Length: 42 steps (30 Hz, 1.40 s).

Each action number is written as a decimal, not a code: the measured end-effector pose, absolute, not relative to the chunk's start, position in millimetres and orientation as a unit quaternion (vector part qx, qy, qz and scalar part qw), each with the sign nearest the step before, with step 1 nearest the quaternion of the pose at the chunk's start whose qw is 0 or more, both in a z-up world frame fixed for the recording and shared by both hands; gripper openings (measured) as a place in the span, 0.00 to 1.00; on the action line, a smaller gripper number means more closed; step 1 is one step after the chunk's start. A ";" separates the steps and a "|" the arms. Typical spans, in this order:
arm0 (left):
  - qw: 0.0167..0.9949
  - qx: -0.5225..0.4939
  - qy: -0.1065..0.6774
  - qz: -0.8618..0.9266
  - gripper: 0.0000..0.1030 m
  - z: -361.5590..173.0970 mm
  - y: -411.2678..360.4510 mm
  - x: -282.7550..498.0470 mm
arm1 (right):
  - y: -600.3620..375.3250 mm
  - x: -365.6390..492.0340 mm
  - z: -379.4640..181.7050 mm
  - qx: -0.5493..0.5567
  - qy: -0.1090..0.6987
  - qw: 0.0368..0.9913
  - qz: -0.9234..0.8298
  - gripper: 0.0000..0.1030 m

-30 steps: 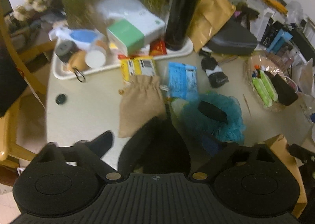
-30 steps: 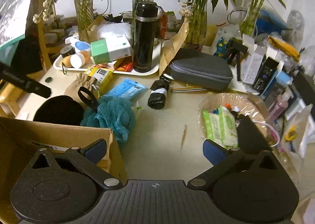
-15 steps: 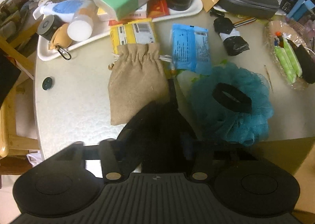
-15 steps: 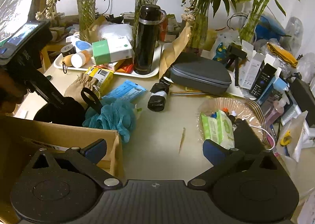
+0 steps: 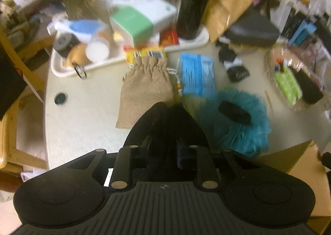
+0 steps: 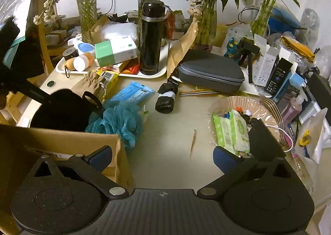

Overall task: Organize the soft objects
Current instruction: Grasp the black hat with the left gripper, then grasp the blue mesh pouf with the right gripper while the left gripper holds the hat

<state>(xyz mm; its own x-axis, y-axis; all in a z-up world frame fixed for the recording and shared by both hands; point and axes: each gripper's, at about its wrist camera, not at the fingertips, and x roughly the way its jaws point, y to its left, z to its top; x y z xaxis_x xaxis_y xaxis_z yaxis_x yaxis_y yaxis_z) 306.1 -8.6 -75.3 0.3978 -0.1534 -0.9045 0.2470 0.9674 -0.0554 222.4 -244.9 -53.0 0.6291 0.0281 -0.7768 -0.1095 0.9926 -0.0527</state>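
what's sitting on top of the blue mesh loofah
A black band-like loop lies on top of the blue mesh loofah. The loofah's near-left edge is hidden behind the black soft item and what is under it cannot be seen.

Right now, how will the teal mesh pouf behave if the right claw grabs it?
The teal mesh pouf looks like ruffled netting: probably light and squashy, so it should collapse in a pinch. It touches the cardboard box and may snag.

Green-and-white box (image 6: pixel 115 51) beside the black flask (image 6: pixel 152 38): print seen, too small to be read.
Blue packet (image 5: pixel 197 73): text blurred, unreadable.
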 end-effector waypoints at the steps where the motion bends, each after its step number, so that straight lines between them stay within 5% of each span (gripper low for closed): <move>1: 0.842 0.043 0.524 -0.119 0.21 -71.1 -7.4 303.2 | -246.2 223.6 -52.4 -0.042 0.429 0.901 0.038 1.00; 24: 0.953 -0.033 0.289 -0.083 0.20 -29.2 44.8 225.0 | -248.6 254.0 -45.7 0.018 0.434 0.892 0.124 1.00; 42: 0.964 -0.056 0.248 -0.076 0.20 -30.4 74.3 214.8 | -233.0 333.7 -82.7 0.060 0.478 0.842 0.243 0.99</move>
<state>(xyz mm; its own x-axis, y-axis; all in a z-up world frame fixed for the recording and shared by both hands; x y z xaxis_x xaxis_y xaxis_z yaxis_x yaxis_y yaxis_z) 214.8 74.3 -30.4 0.8658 -0.1745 -0.4690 0.1190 0.9821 -0.1457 333.7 -233.0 -82.7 0.4251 0.4672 -0.7753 -0.3522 0.8744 0.3338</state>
